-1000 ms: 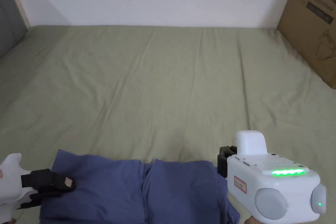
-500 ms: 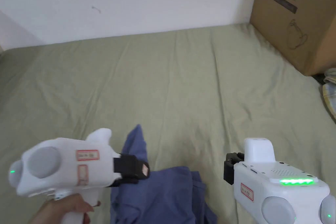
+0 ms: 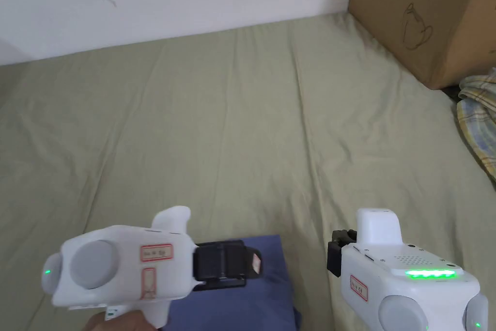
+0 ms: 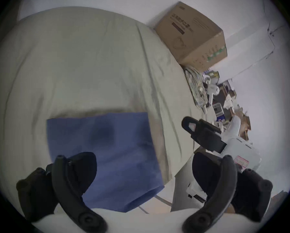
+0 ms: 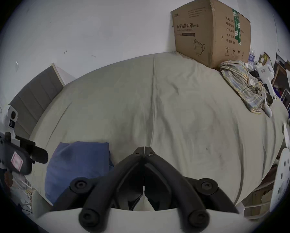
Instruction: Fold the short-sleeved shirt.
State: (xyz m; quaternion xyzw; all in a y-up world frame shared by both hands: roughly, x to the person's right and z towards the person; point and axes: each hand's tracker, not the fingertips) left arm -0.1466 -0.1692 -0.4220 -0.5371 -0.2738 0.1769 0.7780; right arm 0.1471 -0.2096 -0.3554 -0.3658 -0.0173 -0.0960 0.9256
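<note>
Black jaws spread wide on the left gripper (image 4: 144, 169), nothing between them, hanging just above the blue shirt (image 4: 107, 145). In the head view that left gripper (image 3: 242, 264) sits at about seven o'clock, its tip over the shirt's (image 3: 247, 293) near half. The shirt lies on the green bedsheet (image 3: 232, 143) as a compact rectangle, edges fairly square, close to the bed's near edge.

Over to the right gripper (image 5: 143, 150): jaws pressed together, tips meeting, gripping nothing. It hovers off the shirt's right side, at about five o'clock in the head view (image 3: 339, 249), over bare sheet and apart from the cloth.

Further out, a cardboard box (image 3: 426, 12) stands at one o'clock against the wall, with a plaid garment (image 3: 477, 118) bunched beside it at three o'clock.

My read: the folding looks all but done. The sleeves are no longer showing and the bundle is small. What remains, if anything, is a tidy-up. The next move would call for a light press to flatten the top layer, or a nudge to square the right edge, which in the right gripper view (image 5: 77, 166) looks a touch puffy at its far left corner. Go gently, or the layers may slide apart.
</note>
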